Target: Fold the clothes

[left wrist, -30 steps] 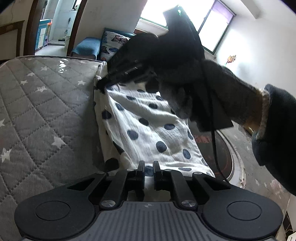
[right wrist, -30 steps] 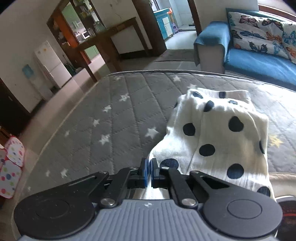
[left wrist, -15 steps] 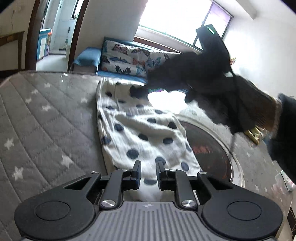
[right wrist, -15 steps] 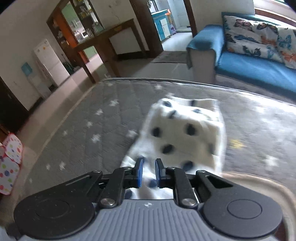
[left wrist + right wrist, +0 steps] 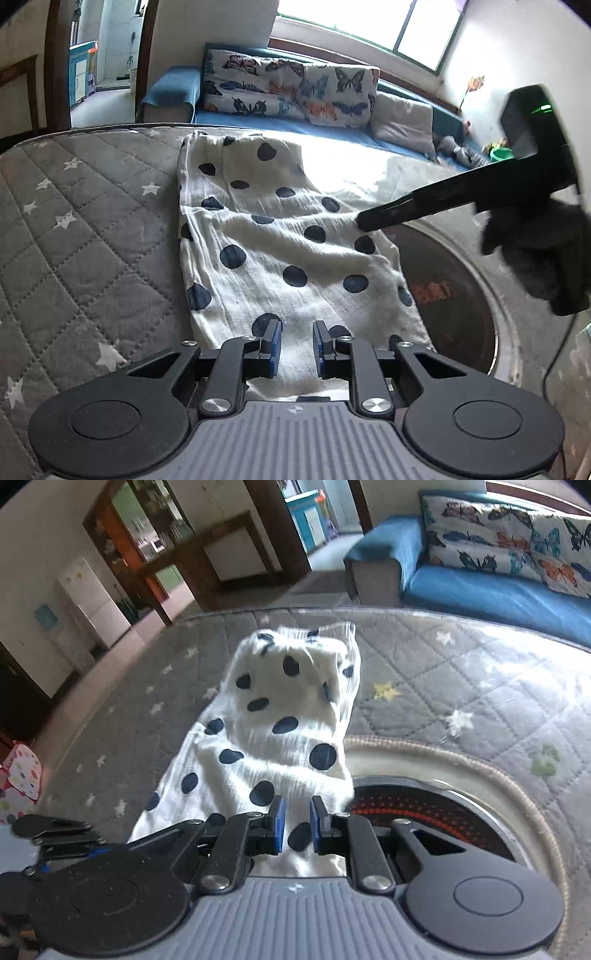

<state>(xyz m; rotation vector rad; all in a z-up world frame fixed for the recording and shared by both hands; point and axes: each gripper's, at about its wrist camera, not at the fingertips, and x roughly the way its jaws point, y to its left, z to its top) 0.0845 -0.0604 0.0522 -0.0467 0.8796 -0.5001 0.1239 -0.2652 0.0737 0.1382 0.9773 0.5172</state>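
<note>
Both grippers have let go. A second ago the left gripper (image 5: 296, 345) and the right gripper (image 5: 296, 825) were each pinched shut on an edge of the spotted cloth (image 5: 273, 243); now their blue pads stand slightly apart, nothing clamped between them, and both have drawn back from it. The cloth lies as a long folded strip on the grey quilted cover (image 5: 85, 236), its near corner hanging over the round dark hotplate (image 5: 454, 295) set into the table. In the left view the right gripper's tips (image 5: 364, 221) sit at the cloth's right edge; whether they touch it I cannot tell. The fold just laid looks finished, so the next step is probably a cross fold, bringing one short end over the other. Beyond the table runs a blue sofa (image 5: 280, 122) with butterfly cushions (image 5: 291, 92).
</note>
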